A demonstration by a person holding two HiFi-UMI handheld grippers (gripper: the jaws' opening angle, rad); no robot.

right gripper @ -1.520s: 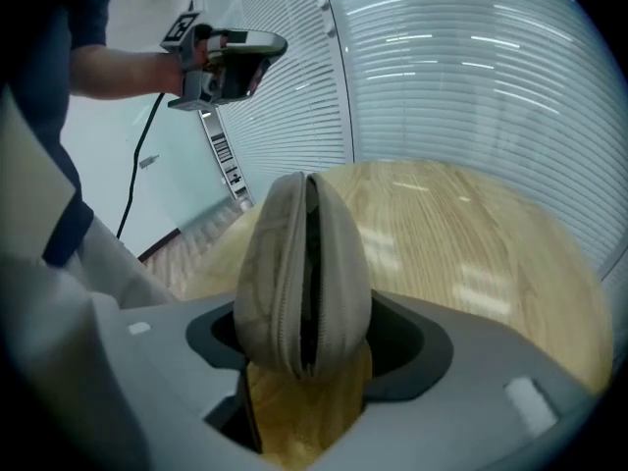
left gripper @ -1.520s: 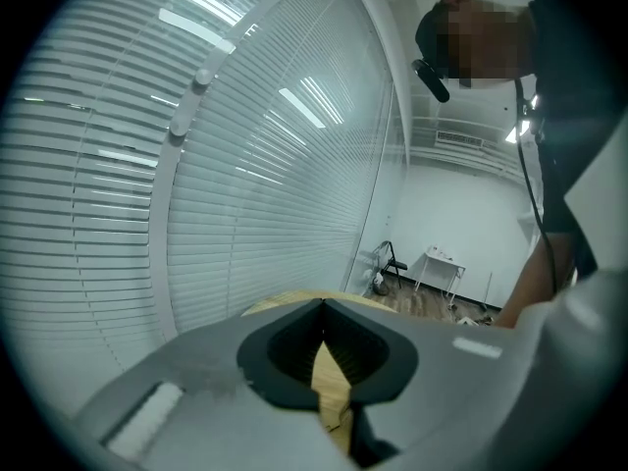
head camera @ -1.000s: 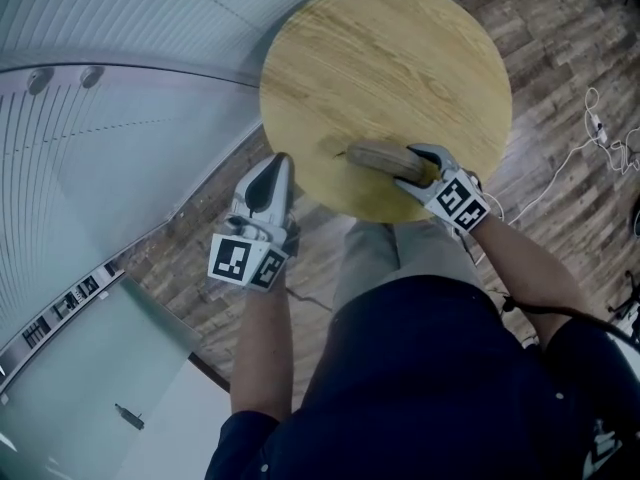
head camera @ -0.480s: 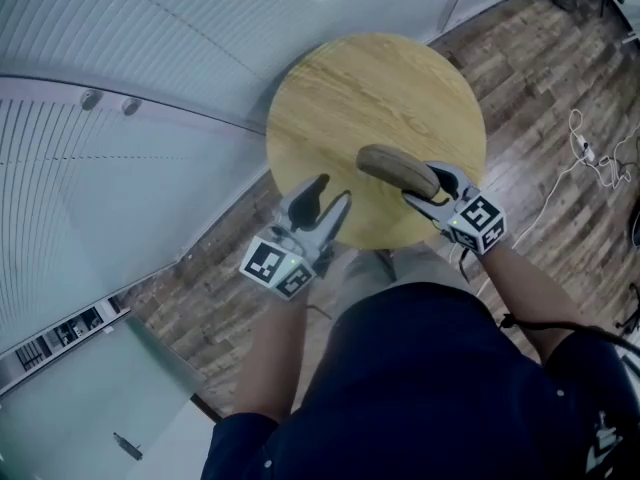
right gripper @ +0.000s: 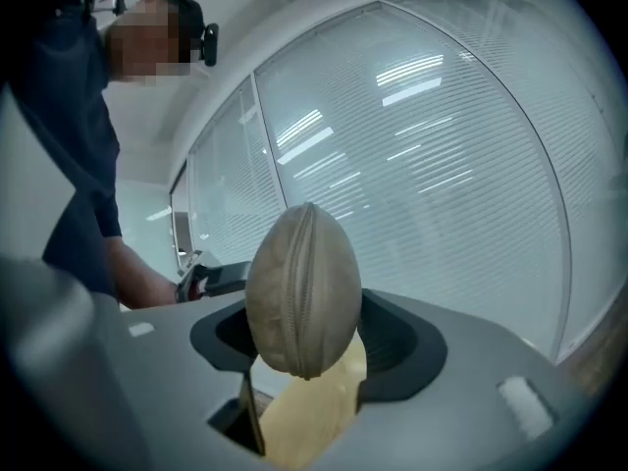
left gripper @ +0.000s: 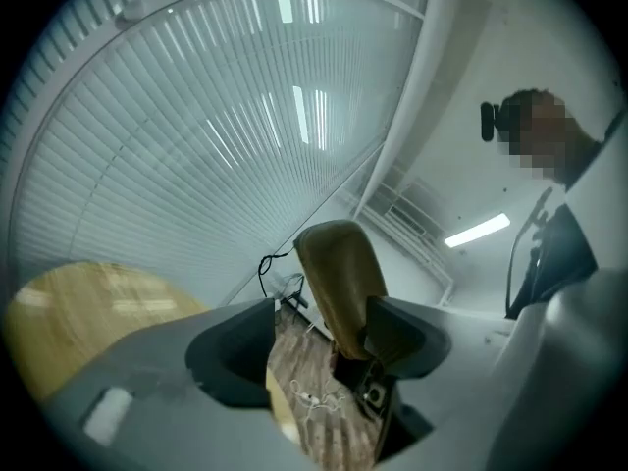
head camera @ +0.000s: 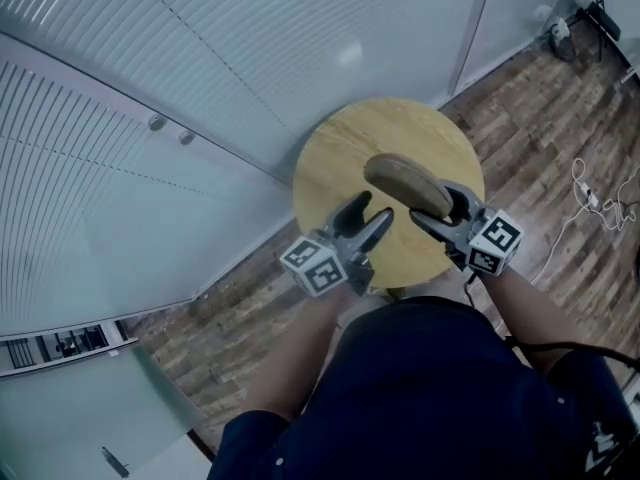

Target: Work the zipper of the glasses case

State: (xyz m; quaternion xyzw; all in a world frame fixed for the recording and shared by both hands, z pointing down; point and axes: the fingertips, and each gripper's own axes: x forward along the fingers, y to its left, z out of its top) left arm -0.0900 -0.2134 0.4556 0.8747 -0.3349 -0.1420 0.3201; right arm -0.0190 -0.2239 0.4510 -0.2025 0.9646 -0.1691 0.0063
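The brown glasses case (head camera: 403, 182) is held above the round wooden table (head camera: 340, 158), with my right gripper (head camera: 438, 208) shut on its near end. In the right gripper view the case (right gripper: 302, 292) stands between the pads, its closed zipper seam facing the camera. My left gripper (head camera: 372, 209) is just left of the case, and its jaws are opening with nothing between them. In the left gripper view the case (left gripper: 339, 268) rises just beyond the right finger (left gripper: 402, 337), apart from the pads.
A curved glass wall with blinds (head camera: 200, 88) runs close behind the table. Wood-plank floor (head camera: 250, 298) surrounds the table, with white cables (head camera: 590, 203) on it at the right. The person's torso fills the lower part of the head view.
My right gripper has lifted the case off the table. My left gripper has come in from the left beyond the table's edge to beside the case, and its jaws have gone from shut to wide.
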